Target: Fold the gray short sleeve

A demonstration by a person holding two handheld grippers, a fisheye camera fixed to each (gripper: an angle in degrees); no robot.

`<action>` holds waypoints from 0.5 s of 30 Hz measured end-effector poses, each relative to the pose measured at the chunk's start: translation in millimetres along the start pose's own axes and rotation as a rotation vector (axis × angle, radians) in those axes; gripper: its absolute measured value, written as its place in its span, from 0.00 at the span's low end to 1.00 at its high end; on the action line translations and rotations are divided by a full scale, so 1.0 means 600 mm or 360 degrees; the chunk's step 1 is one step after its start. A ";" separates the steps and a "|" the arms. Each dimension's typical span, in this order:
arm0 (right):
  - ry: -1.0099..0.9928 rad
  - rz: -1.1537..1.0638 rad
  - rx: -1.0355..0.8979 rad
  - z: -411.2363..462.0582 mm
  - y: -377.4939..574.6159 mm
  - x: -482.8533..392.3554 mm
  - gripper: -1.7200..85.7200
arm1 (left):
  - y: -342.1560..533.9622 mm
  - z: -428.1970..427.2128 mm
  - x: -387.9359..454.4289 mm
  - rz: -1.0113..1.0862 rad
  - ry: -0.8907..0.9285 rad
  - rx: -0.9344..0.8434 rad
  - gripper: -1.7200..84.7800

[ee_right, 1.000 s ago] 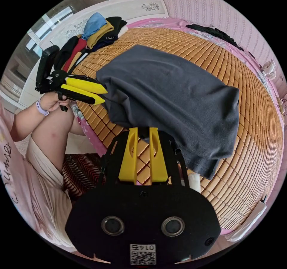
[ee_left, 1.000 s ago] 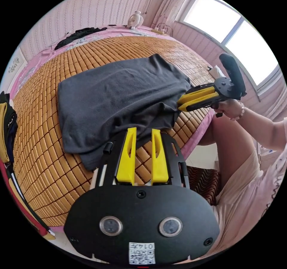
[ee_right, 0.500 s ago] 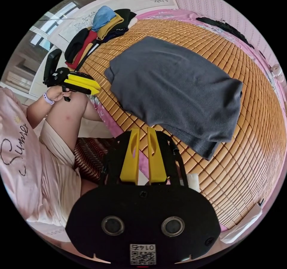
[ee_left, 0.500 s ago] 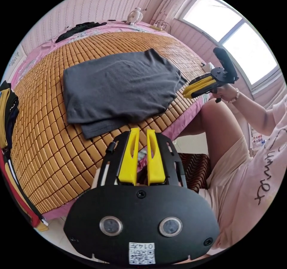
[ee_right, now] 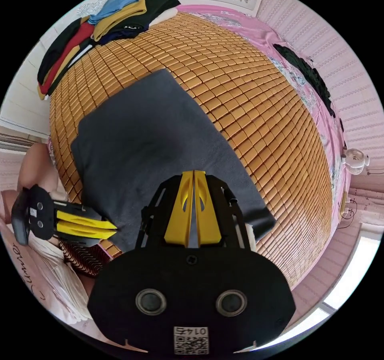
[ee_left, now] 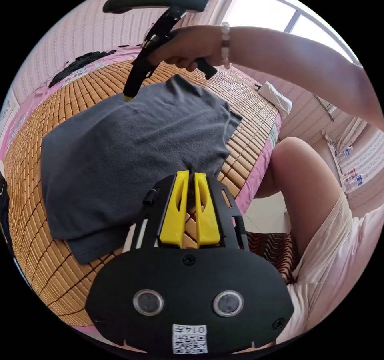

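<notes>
The folded gray short-sleeve shirt (ee_left: 132,151) lies flat on the woven bamboo mat (ee_right: 256,107) covering the bed, near its edge; the left gripper (ee_left: 188,177) hovers at the shirt's near edge, jaws nearly together, clamping nothing; the right gripper (ee_right: 193,177) is poised above the shirt's far part, jaws together and empty; a pile of folded coloured clothes (ee_right: 100,15) sits at the mat's far left corner.

left view low at bed edge; right overhead; both share shirt (ee_left: 132,151).
</notes>
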State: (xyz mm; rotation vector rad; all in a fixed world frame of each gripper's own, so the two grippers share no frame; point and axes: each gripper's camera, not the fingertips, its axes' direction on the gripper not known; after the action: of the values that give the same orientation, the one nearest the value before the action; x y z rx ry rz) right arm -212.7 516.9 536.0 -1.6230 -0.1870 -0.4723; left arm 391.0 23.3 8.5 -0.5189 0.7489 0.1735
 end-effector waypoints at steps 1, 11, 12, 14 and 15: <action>-0.0021 -0.0012 -0.0111 0.022 -0.020 0.002 0.02 | 0.001 0.000 0.004 -0.0002 -0.0001 0.0011 0.04; 0.0077 0.0016 -0.0390 0.018 -0.100 0.024 0.01 | -0.007 -0.003 0.060 0.0249 -0.0058 -0.0003 0.01; 0.0106 0.0068 -0.0353 0.013 -0.106 0.036 0.01 | -0.008 -0.003 0.061 0.0249 -0.0045 -0.0006 0.01; 0.0048 0.0137 -0.0311 0.023 -0.113 0.055 0.01 | -0.012 -0.003 0.068 0.0261 -0.0022 -0.0013 0.01; 0.0005 0.0168 -0.0340 0.036 -0.115 0.064 0.01 | -0.013 -0.004 0.070 0.0266 -0.0019 -0.0014 0.01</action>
State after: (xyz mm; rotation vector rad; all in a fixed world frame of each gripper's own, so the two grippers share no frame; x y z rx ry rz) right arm -201.0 540.0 613.5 -1.8308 -0.0489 -0.4244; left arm 422.7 14.4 -18.8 -0.4630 0.7801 0.3351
